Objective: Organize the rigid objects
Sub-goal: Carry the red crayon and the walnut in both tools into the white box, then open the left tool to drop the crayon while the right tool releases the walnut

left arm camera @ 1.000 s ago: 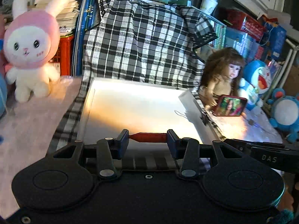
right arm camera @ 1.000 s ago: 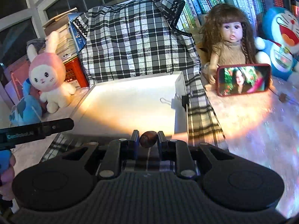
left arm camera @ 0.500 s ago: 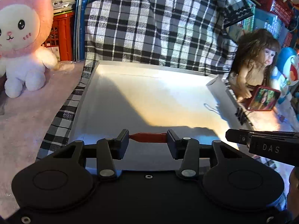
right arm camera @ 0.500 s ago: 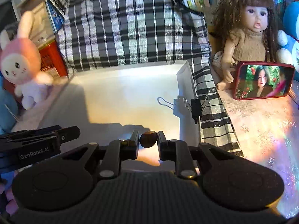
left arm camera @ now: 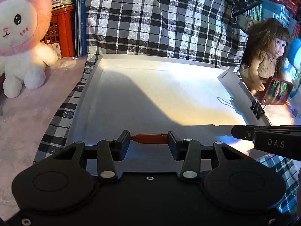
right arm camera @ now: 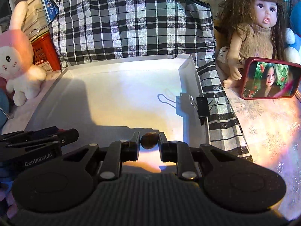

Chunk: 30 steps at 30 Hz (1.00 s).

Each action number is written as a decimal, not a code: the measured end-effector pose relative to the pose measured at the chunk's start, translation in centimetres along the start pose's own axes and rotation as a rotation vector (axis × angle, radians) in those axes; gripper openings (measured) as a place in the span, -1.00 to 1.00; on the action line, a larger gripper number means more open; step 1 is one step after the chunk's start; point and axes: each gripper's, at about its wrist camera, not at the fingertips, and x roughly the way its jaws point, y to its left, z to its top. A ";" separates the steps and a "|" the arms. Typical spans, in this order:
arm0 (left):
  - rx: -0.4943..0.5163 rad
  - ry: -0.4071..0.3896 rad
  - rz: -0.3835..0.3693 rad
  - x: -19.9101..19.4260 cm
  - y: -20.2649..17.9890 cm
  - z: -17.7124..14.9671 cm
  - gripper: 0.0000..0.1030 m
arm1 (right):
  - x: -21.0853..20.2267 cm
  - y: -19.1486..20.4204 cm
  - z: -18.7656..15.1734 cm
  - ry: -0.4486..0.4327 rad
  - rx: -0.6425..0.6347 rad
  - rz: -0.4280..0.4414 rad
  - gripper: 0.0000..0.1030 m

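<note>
1. Big black-and-white checked cloth (left arm camera: 160, 24) hangs behind and runs under the shallow white cardboard tray (left arm camera: 150, 86), which lies flat on the bench.
2. Pink-hooded white plush rabbit (left arm camera: 20, 37) sits left of the tray; the long-haired brown-dressed doll (right arm camera: 257, 28) sits right of it, a red-cased phone (right arm camera: 270, 81) propped against her.
3. Left claw (left arm camera: 149, 139) reaches level over the tray's near edge, pinching a slim red flat stick (left arm camera: 150, 139) crosswise, end to end between its fingers.
4. Right claw (right arm camera: 149, 141) is alongside it, pointing the same way above the tray's near end, clamped on a small dark brown rounded nut-like piece (right arm camera: 149, 141).
5. Black binder clip (right arm camera: 203, 107) grips the tray's right wall.
</note>
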 end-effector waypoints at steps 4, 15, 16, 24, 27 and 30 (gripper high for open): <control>0.002 -0.004 0.001 0.1 0.0 0.0 -0.18 | 0.3 0.1 -0.2 0.009 -0.005 -0.005 -0.52; 0.020 -0.021 0.010 0.1 -0.2 -0.2 -0.17 | 0.2 0.0 -0.2 -0.009 0.002 0.007 -0.42; 0.019 -0.024 0.008 0.0 -0.1 -0.2 -0.17 | 0.2 -0.1 -0.2 -0.012 0.008 0.012 -0.41; 0.043 -0.086 0.019 -2.5 -0.3 -0.6 0.37 | -1.6 -0.3 -0.6 -0.052 -0.003 0.014 -0.06; 0.056 -0.117 0.014 -4.1 -0.5 -1.0 0.44 | -2.7 -0.4 -1.0 -0.077 -0.014 0.017 0.11; 0.070 -0.138 0.007 -5.8 -0.7 -1.7 0.51 | -3.9 -0.4 -1.5 -0.101 -0.030 0.013 0.25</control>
